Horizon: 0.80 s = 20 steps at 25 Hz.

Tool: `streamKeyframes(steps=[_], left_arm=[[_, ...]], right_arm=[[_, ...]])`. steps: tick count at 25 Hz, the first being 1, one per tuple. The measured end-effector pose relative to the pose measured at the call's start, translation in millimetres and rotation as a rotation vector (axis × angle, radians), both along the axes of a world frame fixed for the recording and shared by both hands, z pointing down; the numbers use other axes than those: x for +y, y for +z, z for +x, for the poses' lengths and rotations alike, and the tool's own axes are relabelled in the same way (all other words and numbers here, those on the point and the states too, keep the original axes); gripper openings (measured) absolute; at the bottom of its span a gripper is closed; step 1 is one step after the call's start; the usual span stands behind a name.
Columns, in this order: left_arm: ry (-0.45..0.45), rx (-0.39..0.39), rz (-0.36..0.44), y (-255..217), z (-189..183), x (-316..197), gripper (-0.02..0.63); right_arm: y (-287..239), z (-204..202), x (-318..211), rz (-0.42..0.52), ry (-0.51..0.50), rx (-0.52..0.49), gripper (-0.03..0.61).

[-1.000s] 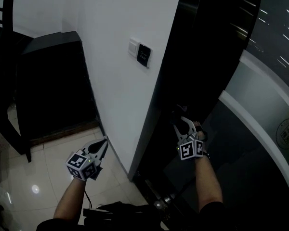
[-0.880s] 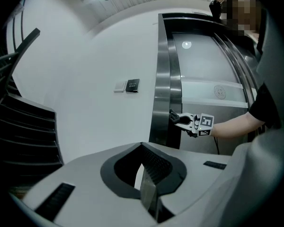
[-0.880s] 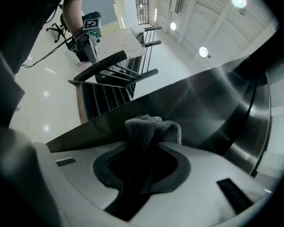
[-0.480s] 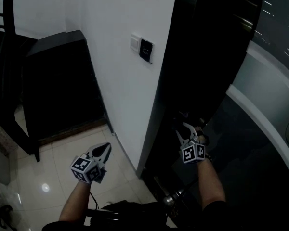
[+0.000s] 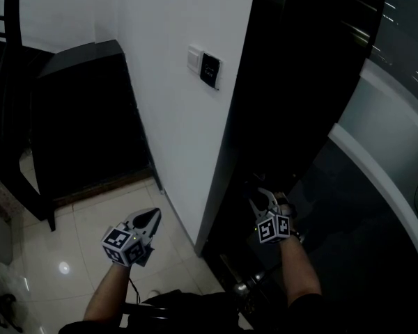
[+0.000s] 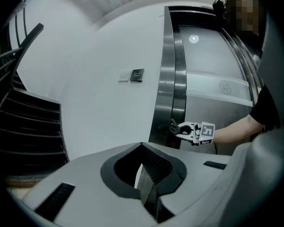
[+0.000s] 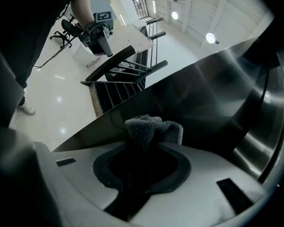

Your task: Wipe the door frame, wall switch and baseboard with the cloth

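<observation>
- Step in hand: wiping the door frame (image 5: 265, 89), judged from the cloth (image 7: 151, 126) lying against its lower part, on the right of the scene.
- Right tongs (image 5: 262, 199): closed on the cloth, which bunches out past the tips and appears to touch the metal.
- Left tongs (image 6: 146, 181): closed on nothing, held low over the floor (image 5: 70, 256), well apart from the frame.
- Cloth: grey, fuzzy terry with a stitched pale edge, crumpled into a soft wad.
- Door frame: dark brushed metal, smooth and reflective, in tall, straight upright bands.
- Wall switch (image 5: 209, 70): small dark square plate beside a white one, flat on the matt white wall (image 5: 174, 131), left of the frame and far above the cloth.
- Baseboard (image 5: 173, 211): thin dark strip along the foot of the wall, apparently not yet wiped.
- Floor: glossy pale tiles showing lamp glare.
- Next move, as judged: keep the wad pressed flat and run it along the frame. Reaching the switch calls for a lift up and leftwards, with light pressure on the plate.
</observation>
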<state>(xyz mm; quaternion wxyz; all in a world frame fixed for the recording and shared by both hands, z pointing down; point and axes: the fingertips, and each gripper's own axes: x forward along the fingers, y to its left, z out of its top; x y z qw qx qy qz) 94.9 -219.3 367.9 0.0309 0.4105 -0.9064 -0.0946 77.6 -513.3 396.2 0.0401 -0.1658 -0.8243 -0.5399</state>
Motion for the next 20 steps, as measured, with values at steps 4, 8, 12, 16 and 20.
streamKeyframes(steps=[4, 8, 12, 16, 20], left_arm=[[-0.008, 0.010, -0.007, 0.5, 5.4, 3.0, 0.002], [-0.022, 0.015, -0.010, 1.6, 8.1, 10.9, 0.002], [-0.050, 0.033, -0.026, 9.3, 6.6, 20.3, 0.002], [-0.043, 0.041, -0.019, 13.0, 9.3, 19.2, 0.002], [-0.021, 0.039, -0.023, 13.3, 16.2, 14.1, 0.002]], right_arm=[[13.4, 1.3, 3.0, -0.015, 0.002, 0.024, 0.086], [27.6, 1.1, 4.3, -0.022, 0.008, 0.054, 0.086], [47.6, 3.2, 11.7, -0.018, 0.023, 0.102, 0.087], [74.8, 6.7, 28.4, 0.011, 0.007, 0.184, 0.086], [89.7, 14.6, 32.4, -0.032, 0.021, 0.233, 0.086]])
